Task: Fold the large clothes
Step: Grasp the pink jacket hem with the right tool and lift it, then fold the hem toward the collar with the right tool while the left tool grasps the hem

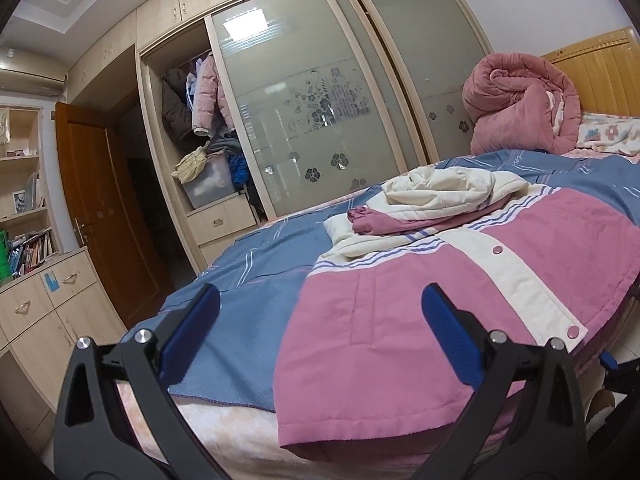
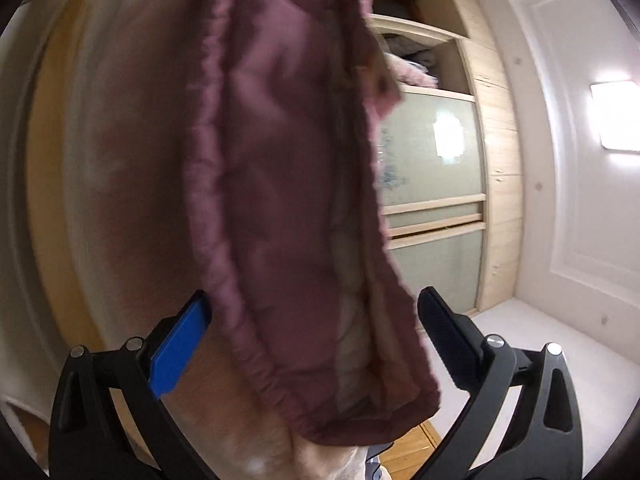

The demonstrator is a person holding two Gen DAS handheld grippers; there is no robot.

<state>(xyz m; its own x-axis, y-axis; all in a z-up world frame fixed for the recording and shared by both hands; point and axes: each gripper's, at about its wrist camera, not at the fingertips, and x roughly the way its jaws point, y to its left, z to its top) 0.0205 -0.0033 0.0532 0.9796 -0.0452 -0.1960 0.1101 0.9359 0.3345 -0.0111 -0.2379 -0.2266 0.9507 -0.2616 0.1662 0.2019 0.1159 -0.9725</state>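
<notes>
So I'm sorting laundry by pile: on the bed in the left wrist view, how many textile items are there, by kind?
Pink and cream padded jacket with snap buttons: 1
Rolled pink quilt by the headboard: 1
Blue striped bed cover: 1
Floral cloth beside the quilt: 1
Total: 4

Your right gripper [image 2: 314,320] has its jaws spread wide, and a blurred fold of dark pink quilted jacket [image 2: 288,184] hangs down between them, its gathered hem running past the blue pad of the left finger [image 2: 180,348]; whether it touches either pad is unclear. Behind the fabric you've got the wardrobe [image 2: 436,160] with frosted sliding doors, an open shelf of bundled clothes [image 2: 412,64] above them, and a bright ceiling light [image 2: 616,116] off to the right.
</notes>
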